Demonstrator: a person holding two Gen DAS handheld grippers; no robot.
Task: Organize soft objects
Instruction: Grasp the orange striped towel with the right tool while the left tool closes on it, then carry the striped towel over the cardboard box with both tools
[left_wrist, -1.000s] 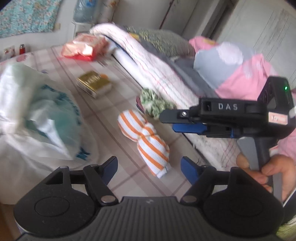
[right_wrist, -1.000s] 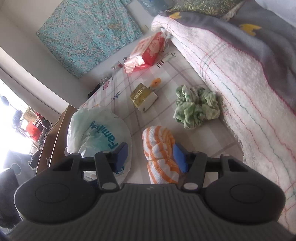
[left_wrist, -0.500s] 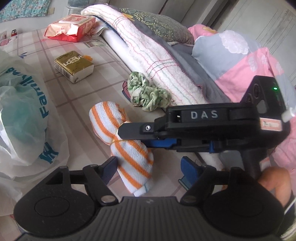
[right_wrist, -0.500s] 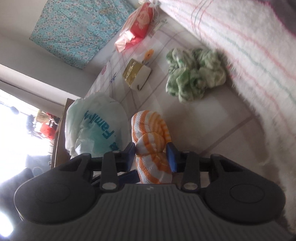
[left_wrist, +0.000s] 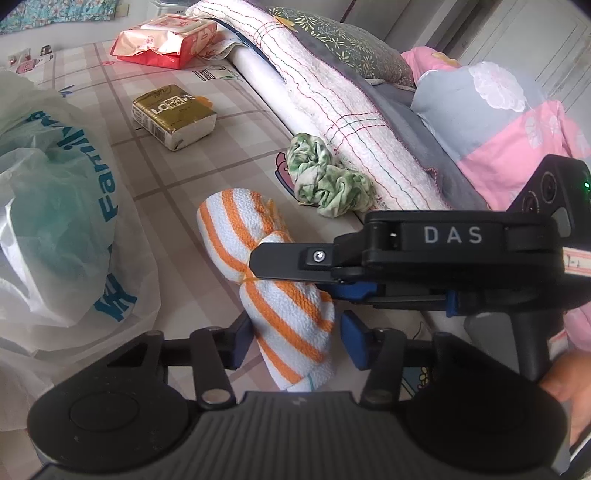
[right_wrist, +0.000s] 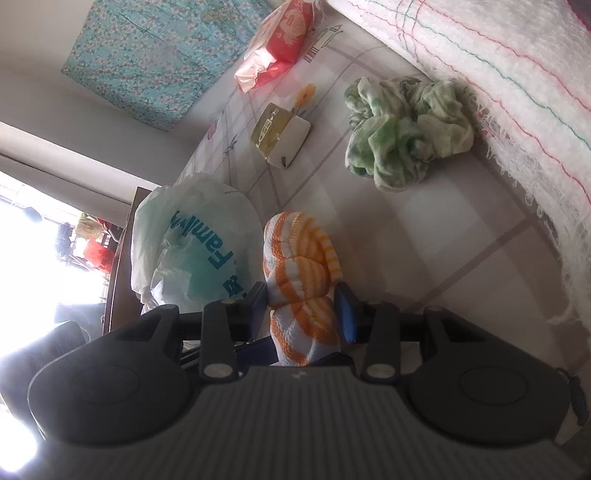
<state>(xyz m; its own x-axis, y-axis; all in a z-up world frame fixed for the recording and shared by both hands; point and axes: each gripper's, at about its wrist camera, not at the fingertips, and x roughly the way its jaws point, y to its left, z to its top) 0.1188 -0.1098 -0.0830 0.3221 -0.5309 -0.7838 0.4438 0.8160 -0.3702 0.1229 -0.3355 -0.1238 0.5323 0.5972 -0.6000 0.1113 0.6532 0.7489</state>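
An orange-and-white striped towel (left_wrist: 236, 229) lies rolled on the checked bed sheet, tied round its middle. My left gripper (left_wrist: 295, 334) straddles its near end. The jaws are closing, the left pad touches the cloth and a thin gap is left at the right pad. My right gripper (left_wrist: 291, 275) comes in from the right at the tied waist. In the right wrist view the right gripper (right_wrist: 301, 310) presses both pads on the towel (right_wrist: 295, 266), though its jaws are opening slightly. A crumpled green cloth (left_wrist: 325, 184) lies beyond, against the blanket.
A white plastic bag (left_wrist: 55, 206) bulges at the left of the towel. A gold tissue pack (left_wrist: 173, 114) and a red-and-pink pack (left_wrist: 166, 40) lie farther back. A folded white blanket (left_wrist: 332, 92) and a pink-and-grey pillow (left_wrist: 498, 122) line the right side.
Both grippers came down onto the striped towel. The right one closed on its middle. The left one's jaws narrowed around the near end.
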